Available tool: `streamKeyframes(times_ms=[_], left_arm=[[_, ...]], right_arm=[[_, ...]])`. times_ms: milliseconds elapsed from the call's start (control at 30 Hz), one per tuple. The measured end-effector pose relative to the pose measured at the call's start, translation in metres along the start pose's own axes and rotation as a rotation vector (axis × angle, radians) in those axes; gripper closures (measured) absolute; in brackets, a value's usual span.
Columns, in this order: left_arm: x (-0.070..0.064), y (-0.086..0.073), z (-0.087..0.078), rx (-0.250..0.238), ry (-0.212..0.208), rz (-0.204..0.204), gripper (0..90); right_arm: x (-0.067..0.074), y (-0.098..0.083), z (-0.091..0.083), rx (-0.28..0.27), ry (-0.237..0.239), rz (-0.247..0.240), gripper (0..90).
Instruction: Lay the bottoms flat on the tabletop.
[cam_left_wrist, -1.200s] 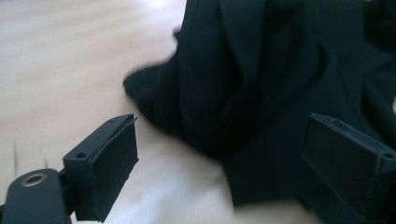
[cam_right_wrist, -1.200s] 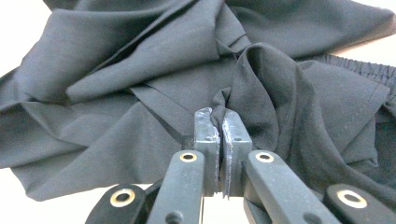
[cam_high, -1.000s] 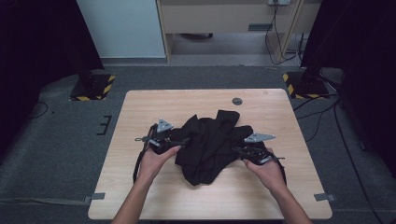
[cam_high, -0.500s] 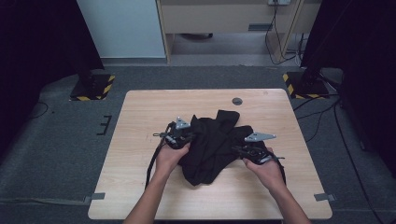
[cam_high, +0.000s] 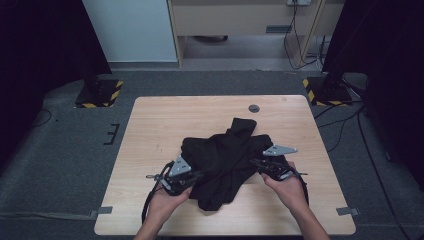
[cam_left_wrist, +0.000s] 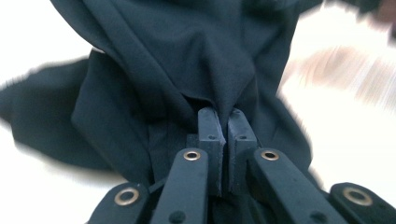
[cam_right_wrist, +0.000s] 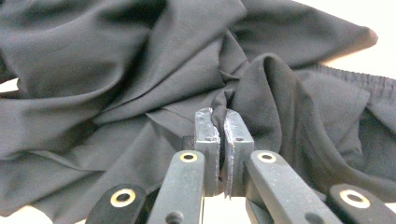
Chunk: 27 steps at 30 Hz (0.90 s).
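A crumpled black garment (cam_high: 225, 160) lies on the wooden table (cam_high: 165, 120), a little right of the middle. My left gripper (cam_high: 197, 175) meets its near left side and is shut on a fold of the black cloth (cam_left_wrist: 187, 56); its pads (cam_left_wrist: 210, 126) pinch the fabric in the left gripper view. From the right, my right gripper (cam_high: 255, 162) is shut on another fold of the cloth (cam_right_wrist: 116, 60), which bunches up between its pads (cam_right_wrist: 206, 128). An elastic hem (cam_right_wrist: 355, 77) shows at the right of the right gripper view.
A small dark round disc (cam_high: 254, 108) sits in the tabletop near the far edge. Bare wood surrounds the garment on the left and far sides. Grey carpet, cables and yellow-black striped stand feet (cam_high: 100, 92) ring the table.
My left gripper went in to the garment's left side, closed on the cloth, then drew back toward the near edge with it. The right gripper has stayed put, still gripping.
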<state>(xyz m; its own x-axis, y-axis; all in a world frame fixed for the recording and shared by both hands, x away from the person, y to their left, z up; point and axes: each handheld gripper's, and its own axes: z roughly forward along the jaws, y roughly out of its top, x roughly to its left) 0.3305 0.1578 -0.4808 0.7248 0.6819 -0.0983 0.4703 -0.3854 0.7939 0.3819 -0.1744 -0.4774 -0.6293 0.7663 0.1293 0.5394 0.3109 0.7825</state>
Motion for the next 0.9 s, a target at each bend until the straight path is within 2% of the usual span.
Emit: streamKeyframes(times_ms=[33, 100, 167, 267, 400, 467, 567, 600, 633, 667, 733, 833, 900], left_arm=[[0.003, -0.01, 0.003, 0.025, 0.006, -0.005, 86.7], [0.012, -0.021, 0.006, 0.032, 0.022, -0.042, 86.7], [0.017, -0.023, 0.007, 0.05, 0.049, -0.027, 86.7], [0.022, -0.026, 0.006, 0.047, 0.05, -0.046, 86.6], [0.024, -0.029, 0.008, 0.05, 0.058, -0.049, 86.0], [0.024, -0.029, 0.008, 0.042, 0.07, -0.043, 84.2], [0.025, -0.03, 0.008, 0.035, 0.073, -0.043, 84.1], [0.025, -0.03, 0.008, 0.035, 0.073, -0.043, 84.1], [0.026, -0.03, 0.008, 0.037, 0.072, -0.047, 84.1], [0.026, -0.03, 0.008, 0.037, 0.072, -0.047, 84.1], [0.026, -0.03, 0.008, 0.036, 0.075, -0.047, 84.1], [0.025, -0.03, 0.009, 0.035, 0.078, -0.043, 84.1], [0.024, -0.03, 0.009, 0.033, 0.083, -0.04, 84.2]], right_arm=[[-0.001, -0.002, 0.001, 0.005, -0.004, 0.006, 86.9], [-0.005, -0.007, 0.005, 0.023, -0.018, 0.01, 86.9], [-0.007, -0.009, 0.007, 0.031, -0.024, 0.019, 86.8], [-0.013, -0.014, 0.01, 0.043, -0.032, 0.035, 86.4], [-0.016, -0.018, 0.013, 0.058, -0.034, 0.046, 83.6], [-0.017, -0.017, 0.012, 0.048, -0.038, 0.065, 75.7], [-0.016, -0.011, 0.008, 0.044, -0.043, 0.062, 61.6], [-0.016, -0.011, 0.008, 0.044, -0.043, 0.062, 61.6], [-0.016, -0.006, 0.004, 0.029, -0.048, 0.073, 50.9], [-0.016, -0.006, 0.004, 0.029, -0.048, 0.073, 50.9], [-0.015, 0.005, 0.002, 0.003, -0.057, 0.068, 40.1], [-0.013, 0.012, 0.001, -0.011, -0.071, 0.062, 37.2], [-0.009, 0.027, 0.004, -0.033, -0.07, 0.046, 37.6]])
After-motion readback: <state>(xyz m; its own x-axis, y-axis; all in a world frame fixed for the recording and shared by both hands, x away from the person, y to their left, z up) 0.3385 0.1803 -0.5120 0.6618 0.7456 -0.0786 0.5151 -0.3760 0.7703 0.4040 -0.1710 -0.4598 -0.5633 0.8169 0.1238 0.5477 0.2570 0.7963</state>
